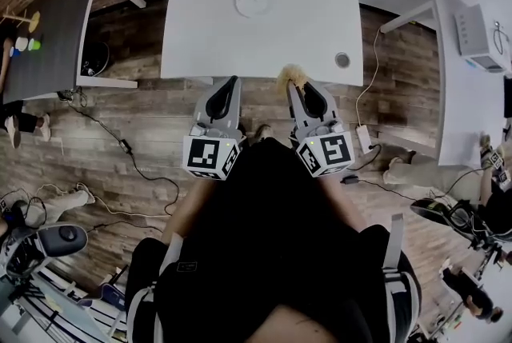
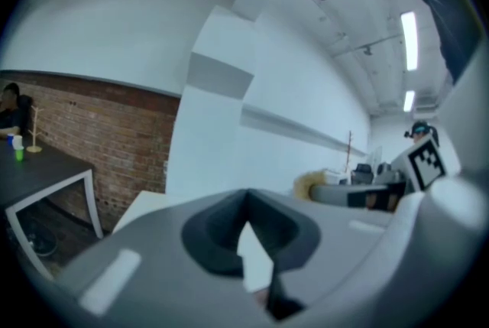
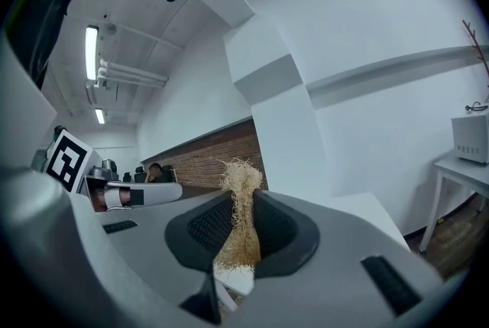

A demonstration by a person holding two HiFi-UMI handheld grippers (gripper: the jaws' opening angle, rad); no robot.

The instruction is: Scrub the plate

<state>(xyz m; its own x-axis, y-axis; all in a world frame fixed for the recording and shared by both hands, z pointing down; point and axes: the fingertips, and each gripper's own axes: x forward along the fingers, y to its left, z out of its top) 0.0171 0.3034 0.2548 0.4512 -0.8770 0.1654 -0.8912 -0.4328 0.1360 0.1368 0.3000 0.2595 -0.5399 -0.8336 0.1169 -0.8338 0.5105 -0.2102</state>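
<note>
The plate (image 1: 254, 1) lies on the far half of the white table (image 1: 200, 21), well apart from both grippers, which are held side by side over the table's near edge. The plate is pale on a pale top, so only its round rim can be made out, and neither gripper view catches it, since both look up at wall and ceiling. The left gripper (image 1: 233, 82) is clenched on nothing: in its own view the pads meet at the tips, with only a sliver of white table showing behind them. The right gripper (image 1: 299, 85) is clamped on a straw-coloured scrubber (image 3: 240, 223). Its fibres are pinched between the dark pads, and a frayed tuft sticks out past the tips; the part nearest the camera is lost in the jaw bodies. In the head view only that tuft shows, just over the table edge. A small round thing (image 1: 342, 60) sits near the table's right front corner, too small to identify. The person's dark torso (image 1: 272, 237) fills the lower frame and hides the hands on the grippers. Other people at the frame edges are cut off.
</note>
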